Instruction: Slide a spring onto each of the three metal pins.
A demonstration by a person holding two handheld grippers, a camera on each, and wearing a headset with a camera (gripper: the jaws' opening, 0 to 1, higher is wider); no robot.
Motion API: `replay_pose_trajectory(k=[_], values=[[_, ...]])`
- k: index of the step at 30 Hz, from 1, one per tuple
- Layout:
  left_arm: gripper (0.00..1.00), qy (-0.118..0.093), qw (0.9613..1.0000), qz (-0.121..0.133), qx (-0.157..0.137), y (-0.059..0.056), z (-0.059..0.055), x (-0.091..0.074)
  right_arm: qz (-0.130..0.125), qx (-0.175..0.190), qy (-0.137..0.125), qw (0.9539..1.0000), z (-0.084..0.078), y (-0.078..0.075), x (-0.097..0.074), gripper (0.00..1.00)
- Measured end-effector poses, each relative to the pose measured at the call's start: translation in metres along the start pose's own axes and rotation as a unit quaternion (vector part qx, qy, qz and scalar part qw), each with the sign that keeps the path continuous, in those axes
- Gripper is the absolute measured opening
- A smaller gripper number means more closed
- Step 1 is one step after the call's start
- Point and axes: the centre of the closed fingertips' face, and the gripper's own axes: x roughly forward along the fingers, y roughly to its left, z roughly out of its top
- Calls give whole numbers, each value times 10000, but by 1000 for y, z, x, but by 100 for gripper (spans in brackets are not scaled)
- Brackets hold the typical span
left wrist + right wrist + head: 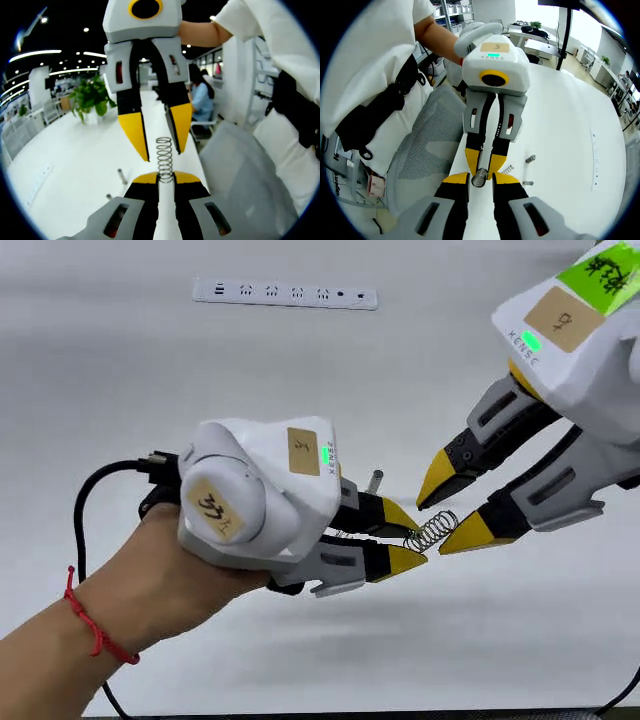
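A small steel spring [432, 530] hangs in the air between the two grippers. My left gripper [408, 538] is shut on one end of it; in the left gripper view that gripper [160, 178] pinches the base and the spring [164, 155] sticks straight out. My right gripper [452, 515] comes from the upper right, open, one yellow finger on each side of the spring's free end. In the right gripper view the spring [480, 177] shows end-on between its jaws. Metal pins [530, 159] [527, 183] stand on the white table; one pin [374, 480] rises just behind the left gripper.
A second spring [507, 170] lies on the table by the pins. A white power strip [285, 293] lies at the far side of the table. A black cable [90, 490] trails from the left gripper. A grey mesh chair [420, 145] stands at the table's edge.
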Motion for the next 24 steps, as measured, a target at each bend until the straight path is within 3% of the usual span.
replay_pose_trajectory(k=[24], values=[[10, 39, 9999, 118, 53, 5, 3, 2, 21, 16, 186, 9998, -16, -6, 0, 14]])
